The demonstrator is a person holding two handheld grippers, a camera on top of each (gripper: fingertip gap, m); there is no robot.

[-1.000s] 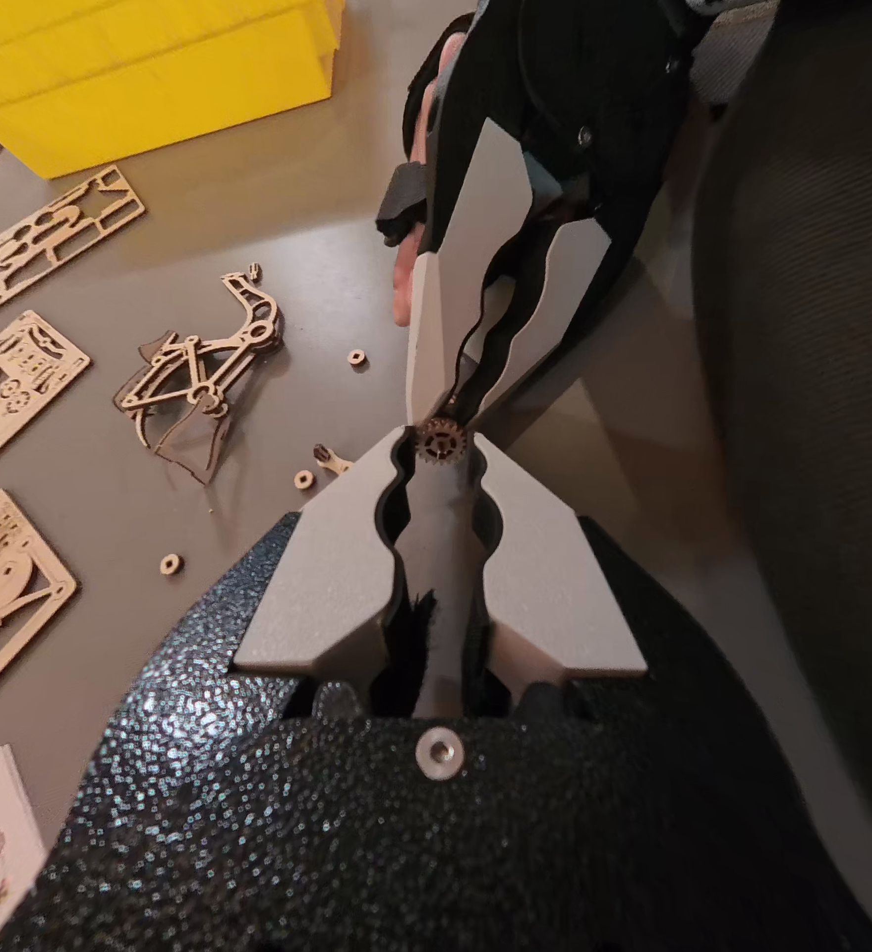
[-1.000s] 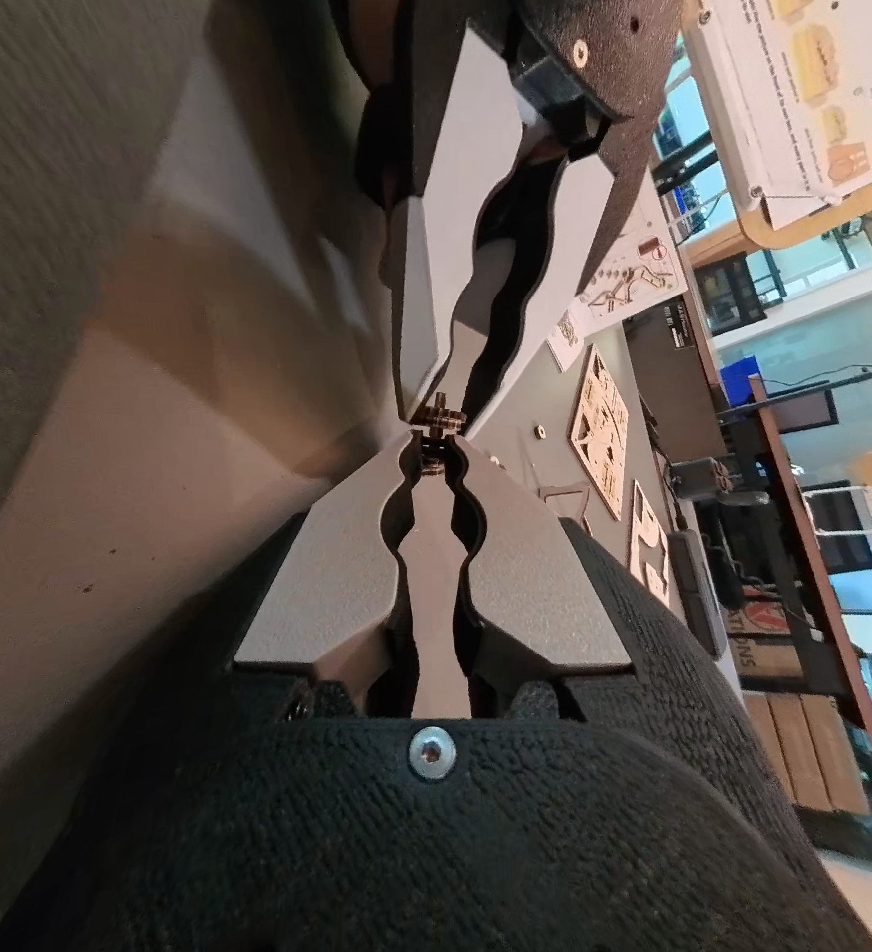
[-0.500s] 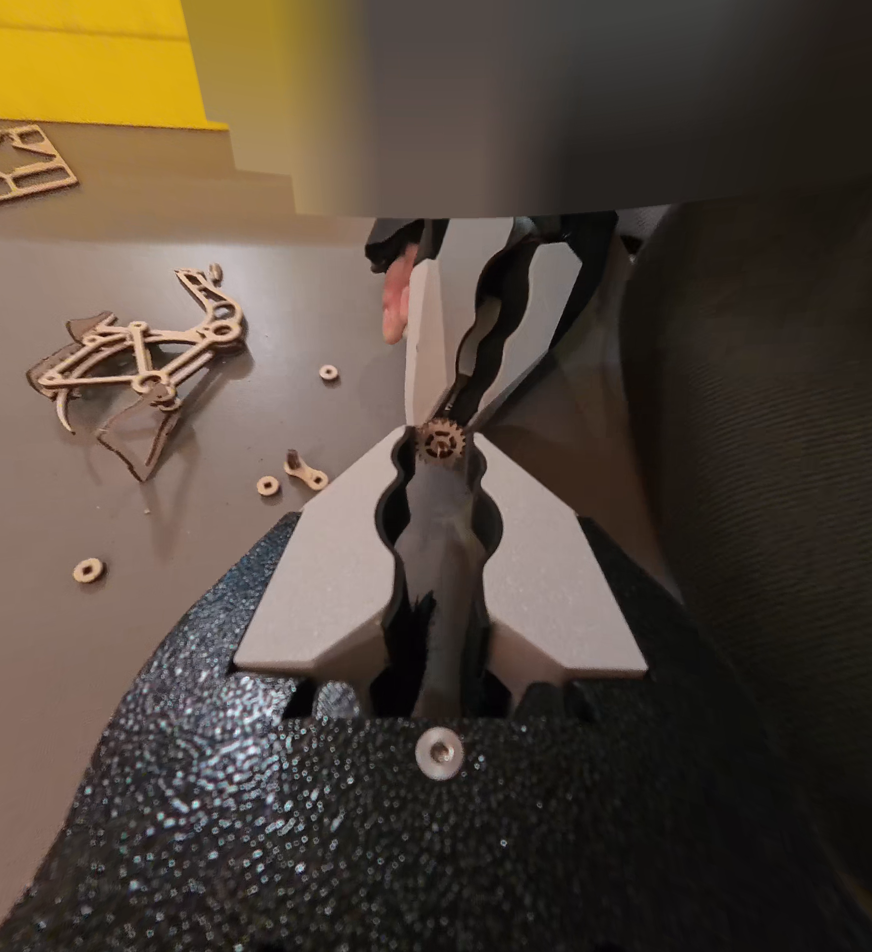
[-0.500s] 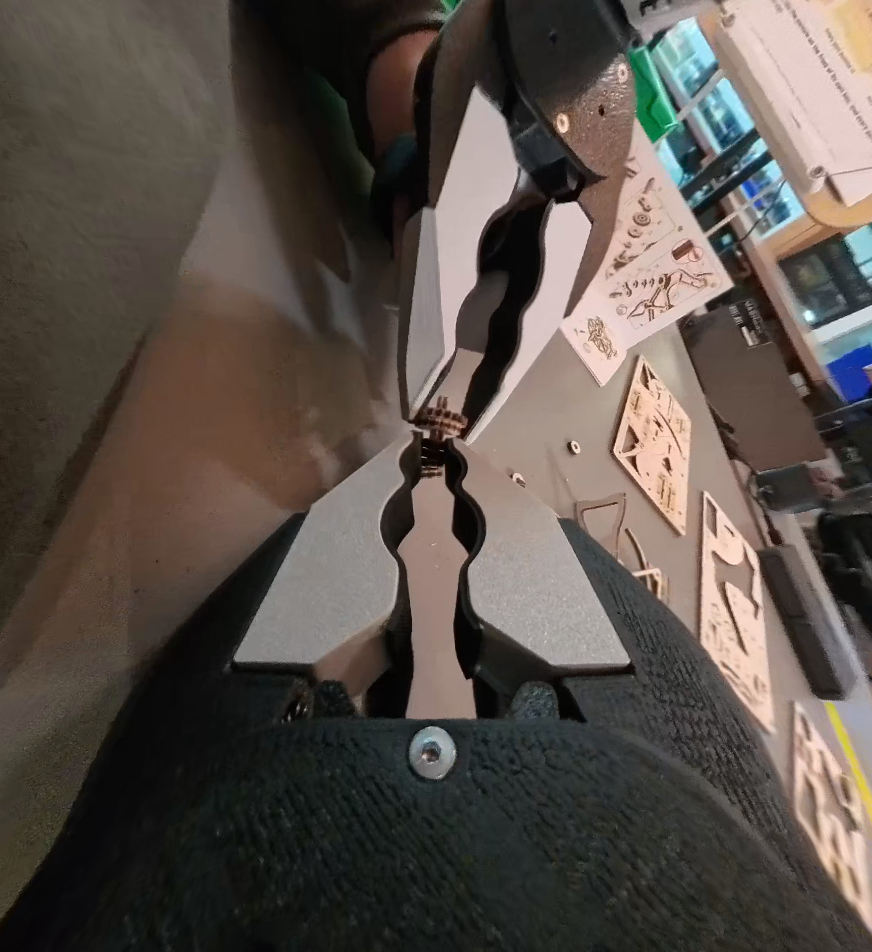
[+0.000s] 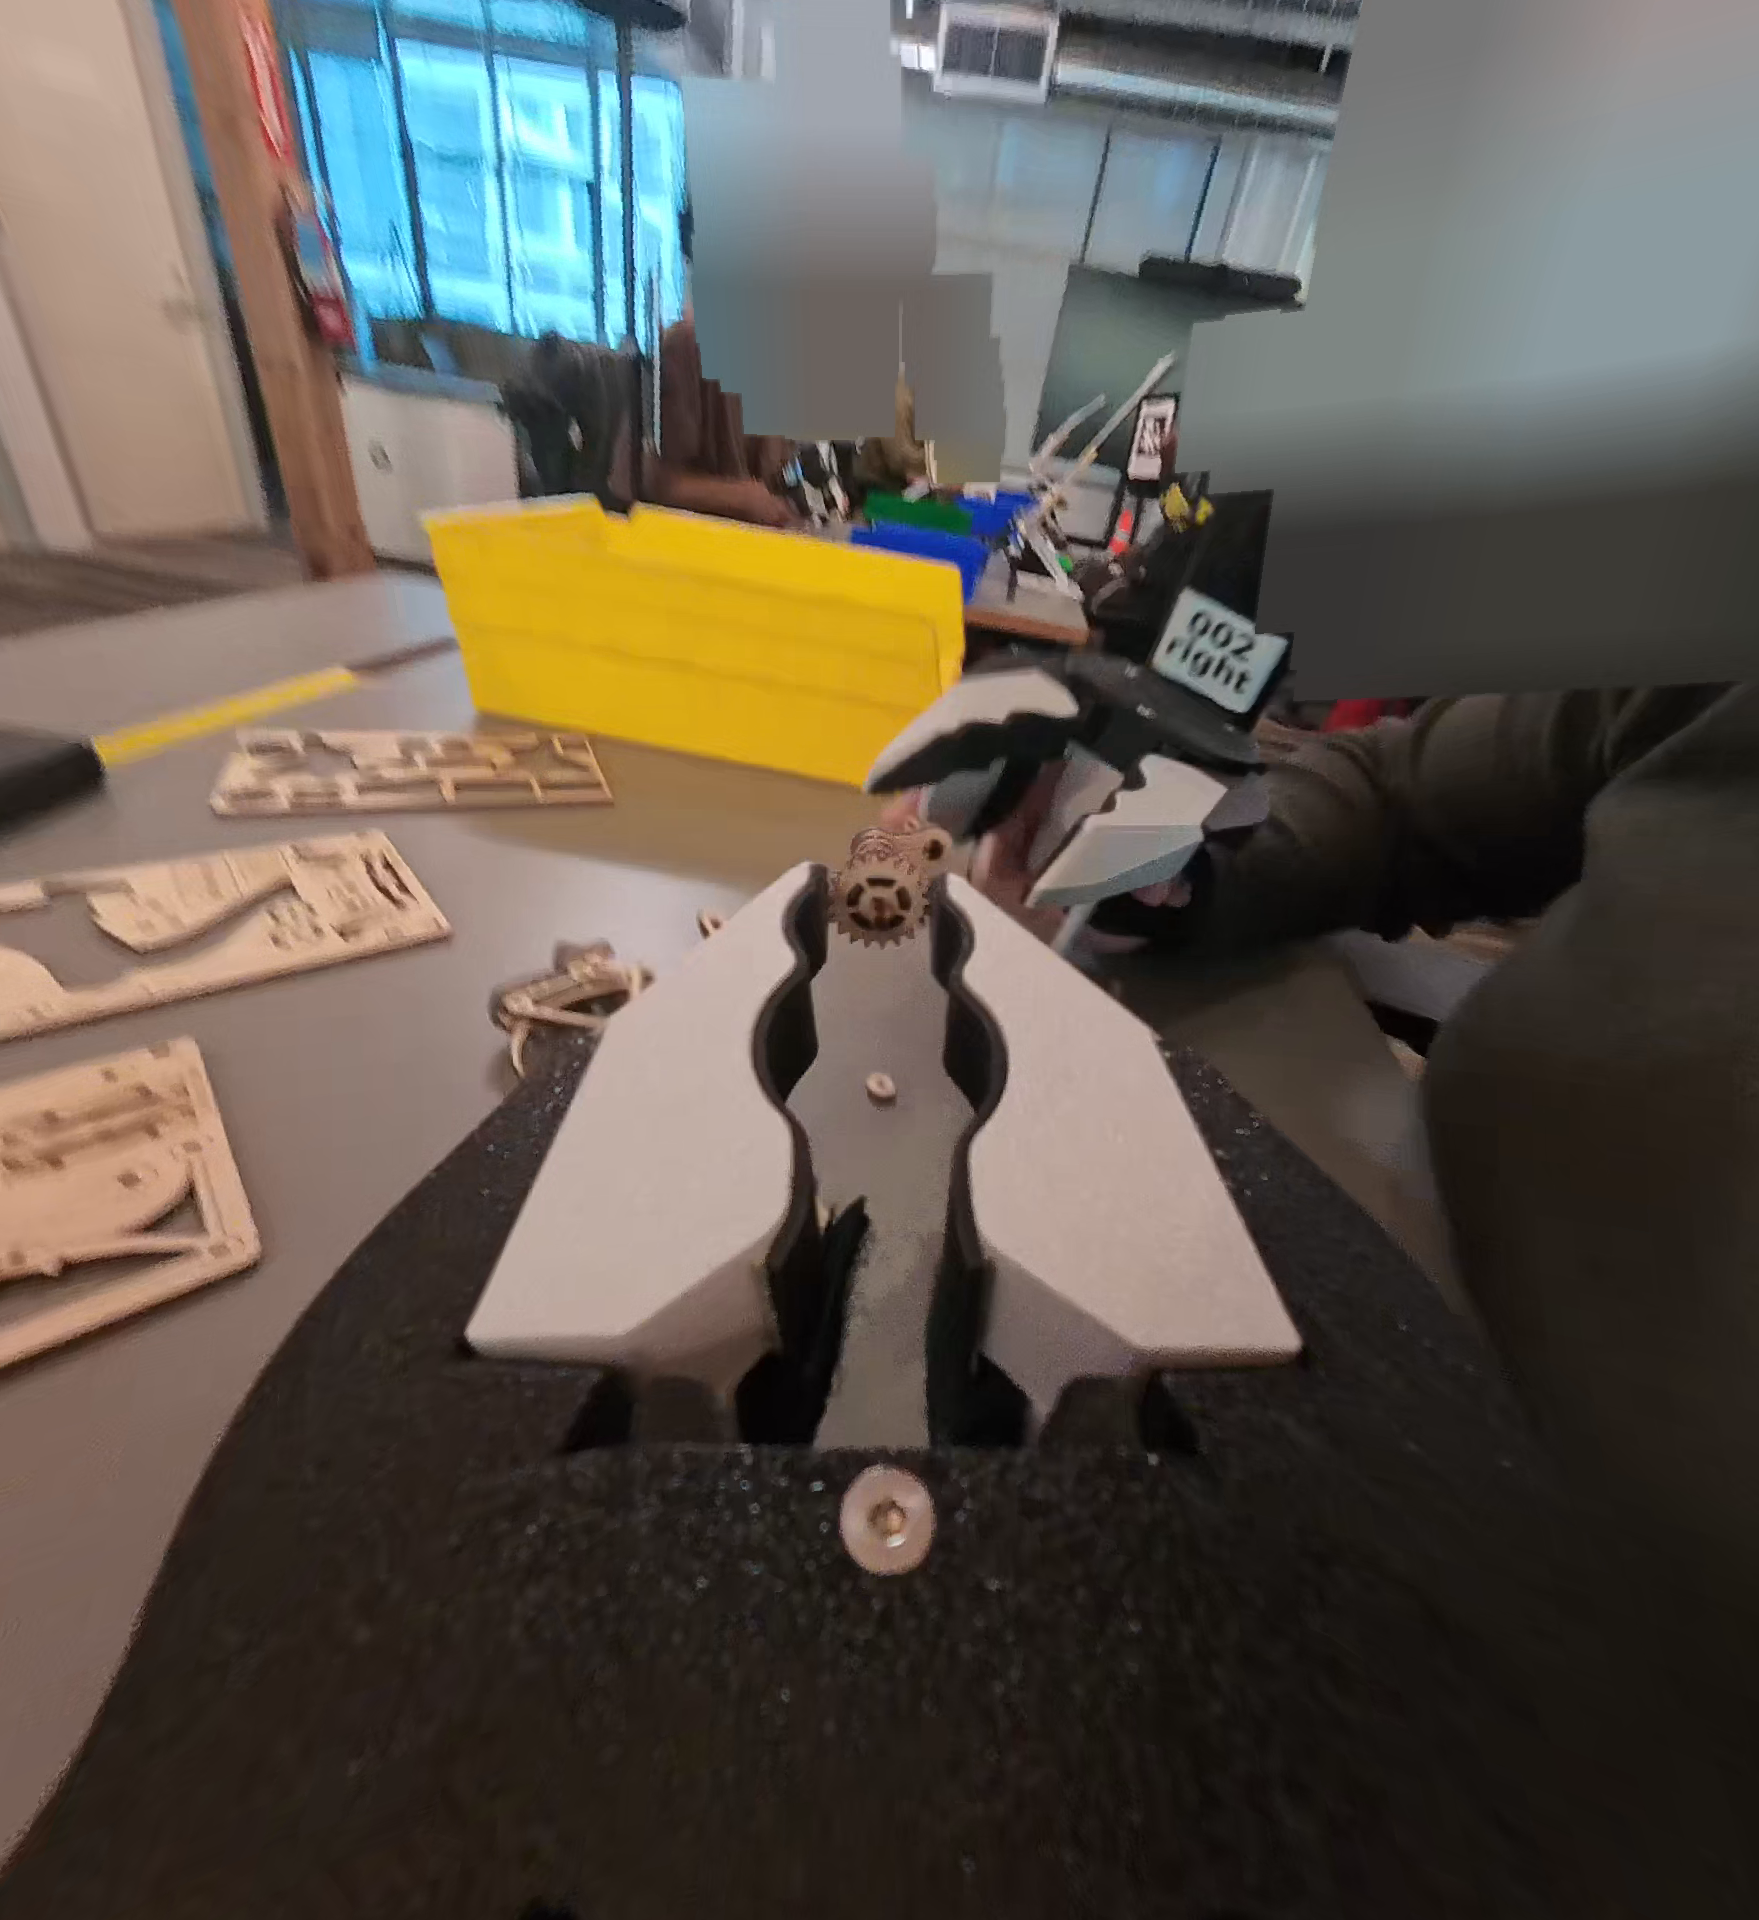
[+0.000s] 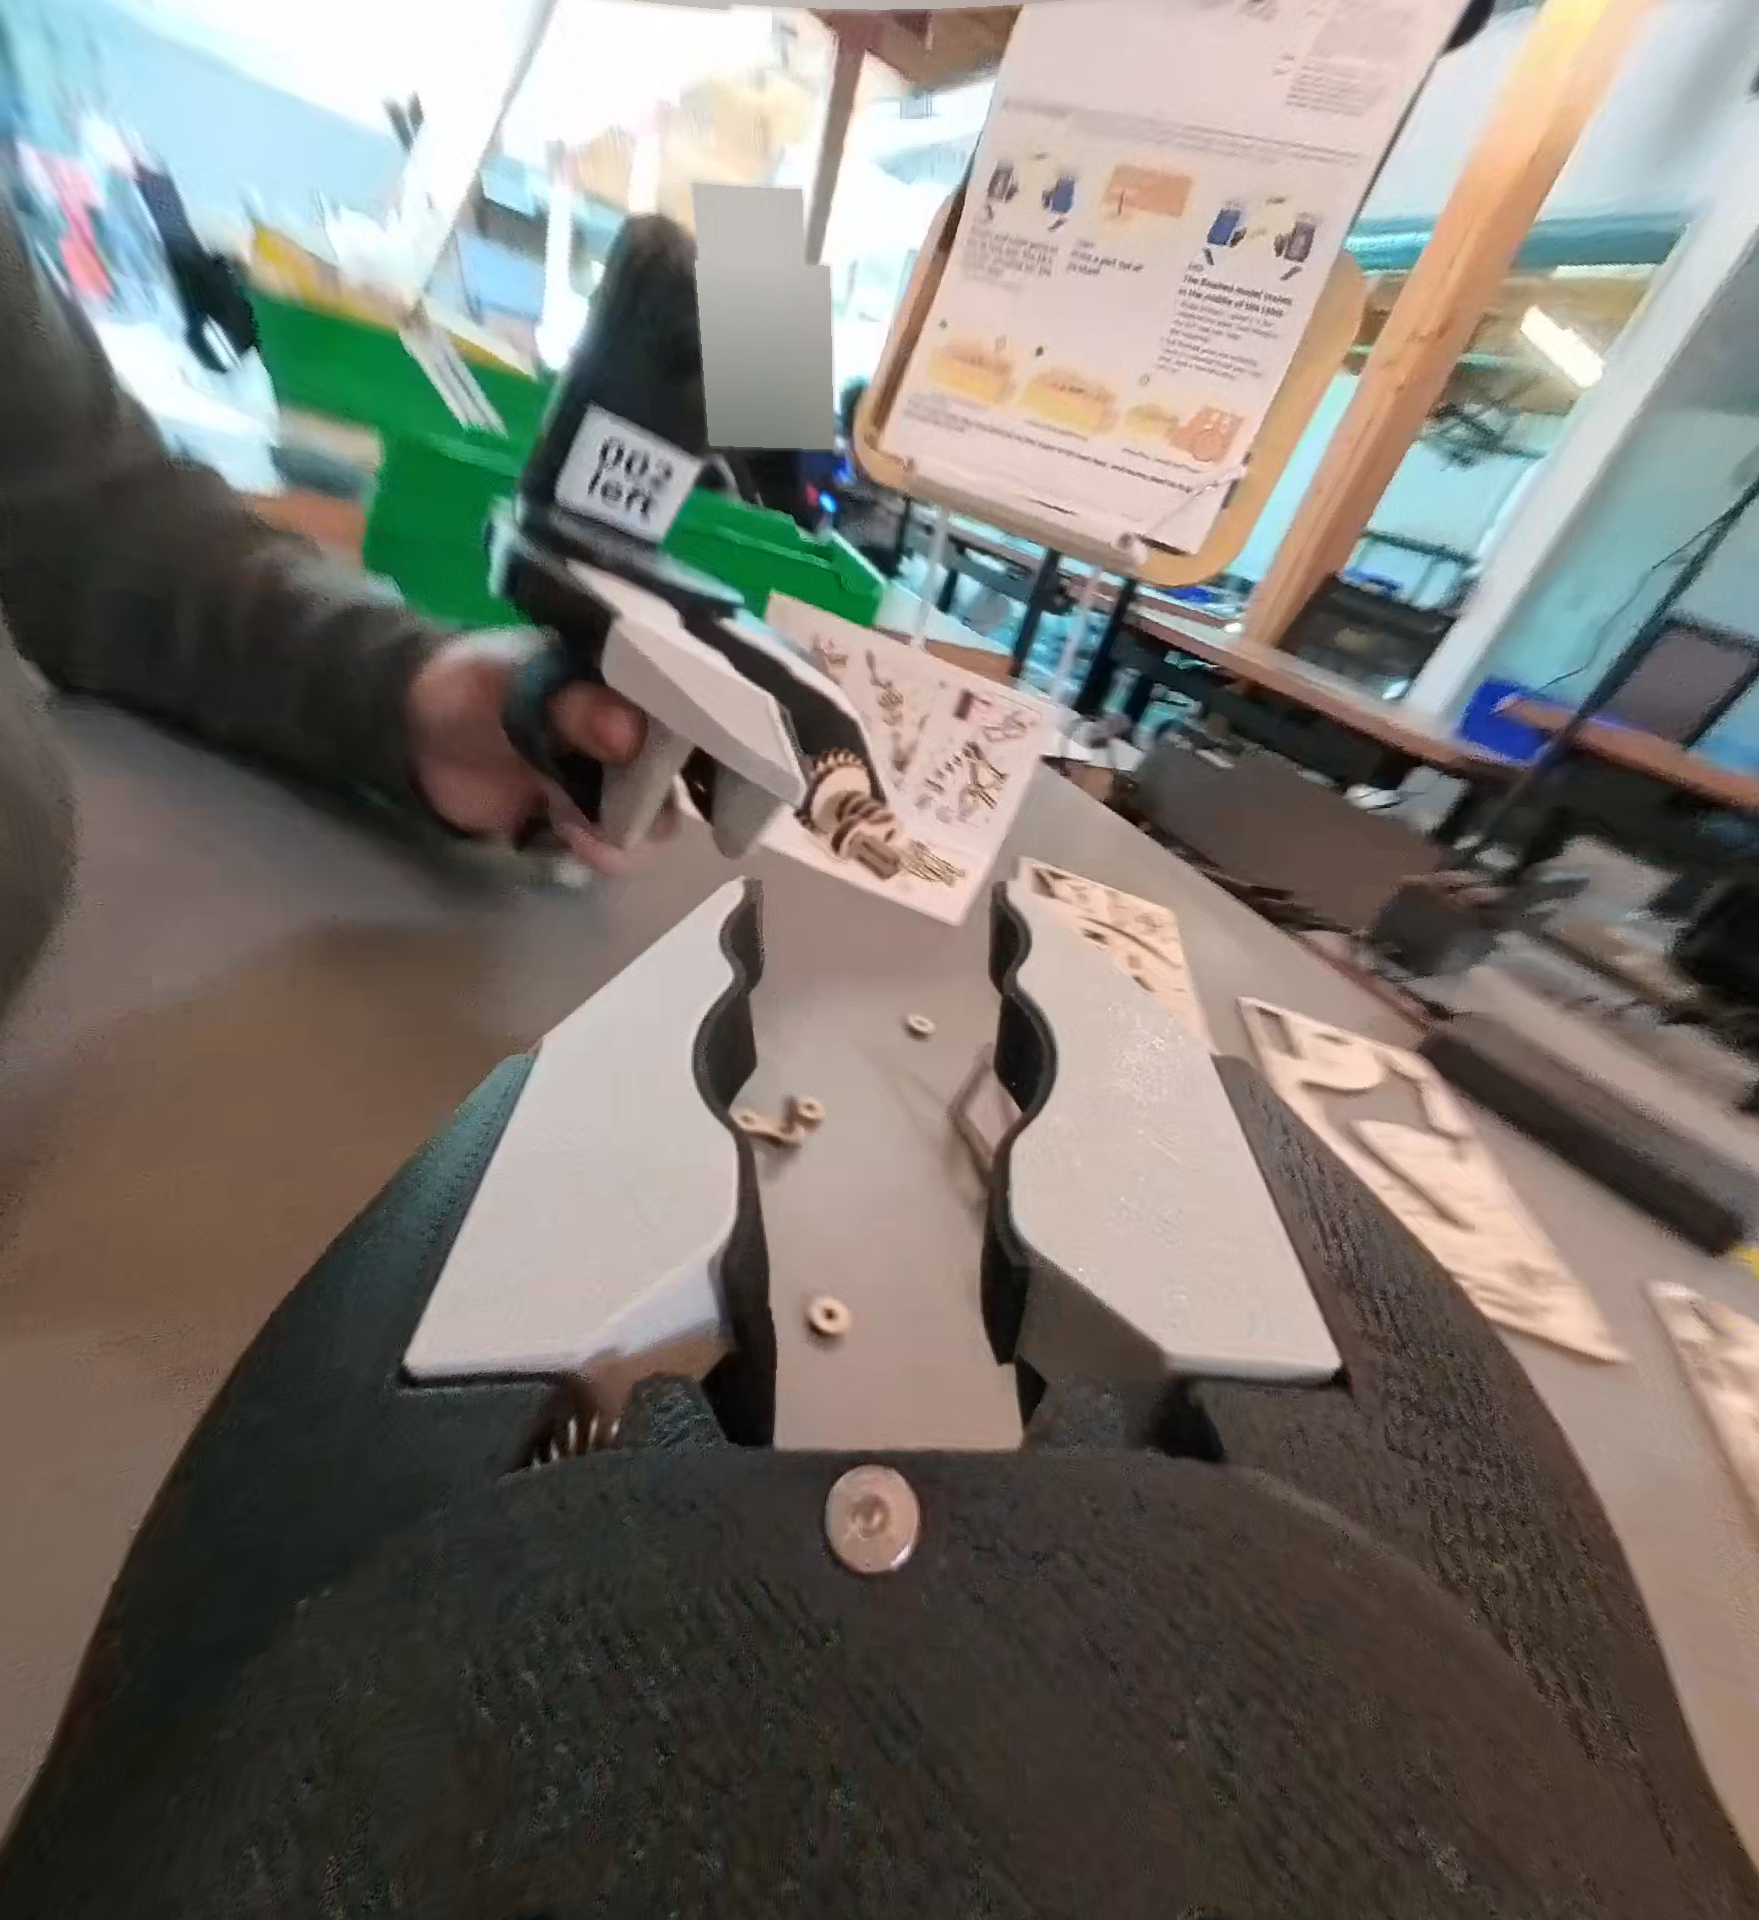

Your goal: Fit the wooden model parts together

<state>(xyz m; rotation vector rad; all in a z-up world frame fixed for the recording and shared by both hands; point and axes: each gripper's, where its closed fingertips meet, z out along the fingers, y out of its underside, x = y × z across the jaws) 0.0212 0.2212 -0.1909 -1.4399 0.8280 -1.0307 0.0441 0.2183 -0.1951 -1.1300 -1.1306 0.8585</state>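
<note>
Left tool (image 5: 880, 894) clenched on a small wooden gear assembly (image 5: 880, 902), pinched at the very fingertips and held up above the grey worktop (image 5: 355, 1049); toothed wheel facing the camera, further small wooden pieces stacked behind it. Same gear cluster seen from the right wrist view at (image 6: 847, 805), gripped at the tip of the left tool (image 6: 802, 795), with a bare hand (image 6: 501, 732) wrapped round that tool's handle. Right tool (image 6: 870, 904) released, fingers spread wide with nothing between them; in the left wrist view seen farther off at (image 5: 979, 821), to the right and just beyond the gear, apart from it, held by a dark-sleeved arm (image 5: 1426, 821). Loose wooden washers (image 6: 828, 1314) and a small link piece (image 6: 781, 1122) lying on the worktop below the right tool's open gap. Laser-cut wooden part sheets (image 5: 179, 914) spread flat at the left of the worktop, one more far sheet (image 5: 407, 771) lying beside a yellow bin (image 5: 698, 644). Partly built wooden model (image 5: 563, 992) resting on the worktop just left of the left tool's fingers. Printed instruction sheet (image 6: 948, 769) lying flat beyond the gear, another sheet on a wooden-framed stand (image 6: 1124, 270) farther back. Background blurred.
</note>
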